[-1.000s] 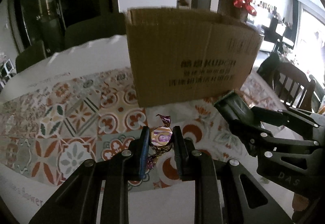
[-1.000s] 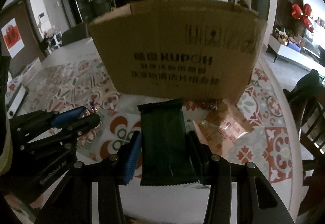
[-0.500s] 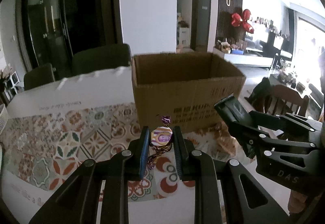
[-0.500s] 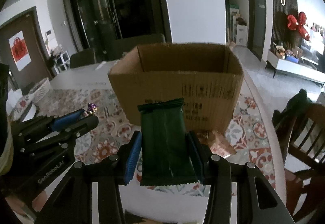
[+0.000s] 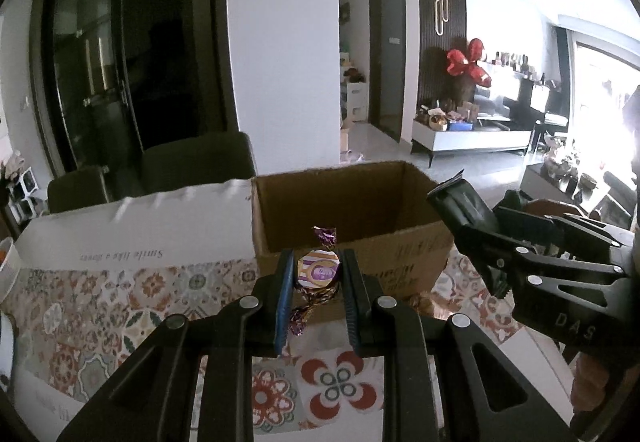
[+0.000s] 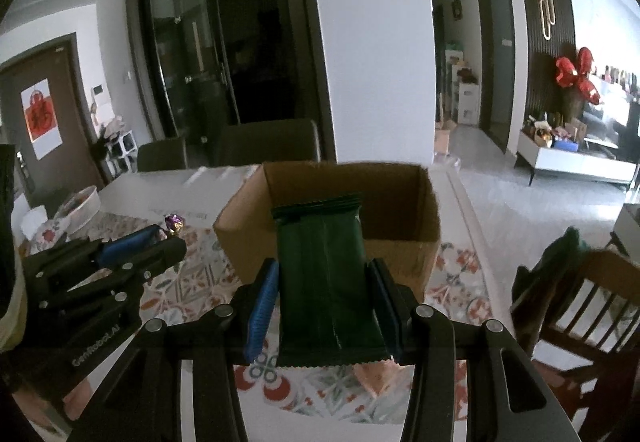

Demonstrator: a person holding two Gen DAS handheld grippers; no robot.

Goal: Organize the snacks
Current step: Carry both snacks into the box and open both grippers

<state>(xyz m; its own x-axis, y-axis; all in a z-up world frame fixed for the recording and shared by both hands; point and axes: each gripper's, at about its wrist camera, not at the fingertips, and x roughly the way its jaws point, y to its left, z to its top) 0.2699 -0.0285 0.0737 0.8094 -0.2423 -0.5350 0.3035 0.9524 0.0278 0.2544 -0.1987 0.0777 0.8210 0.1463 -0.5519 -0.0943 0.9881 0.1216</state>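
Observation:
My left gripper [image 5: 318, 274] is shut on a round candy [image 5: 319, 271] in a gold and purple twisted wrapper, held above the patterned tablecloth just in front of the open cardboard box [image 5: 360, 197]. My right gripper [image 6: 322, 282] is shut on a dark green snack packet [image 6: 324, 274], which stands upright between the pads and reaches up over the near rim of the cardboard box [image 6: 400, 193]. Each gripper shows in the other's view: the right gripper [image 5: 472, 217] at the right with the packet, the left gripper [image 6: 160, 240] at the left with the candy [image 6: 174, 222].
A table with a tiled-pattern cloth [image 5: 120, 302] carries the box. An orange snack wrapper [image 6: 378, 374] lies on the cloth below the packet. A white bowl [image 6: 80, 205] sits at the far left. Dark chairs [image 5: 196, 165] stand behind, a wooden chair [image 6: 580, 302] to the right.
Both grippers have risen with their snacks. The box's side filled the view before; now its open top and inside show below and ahead.

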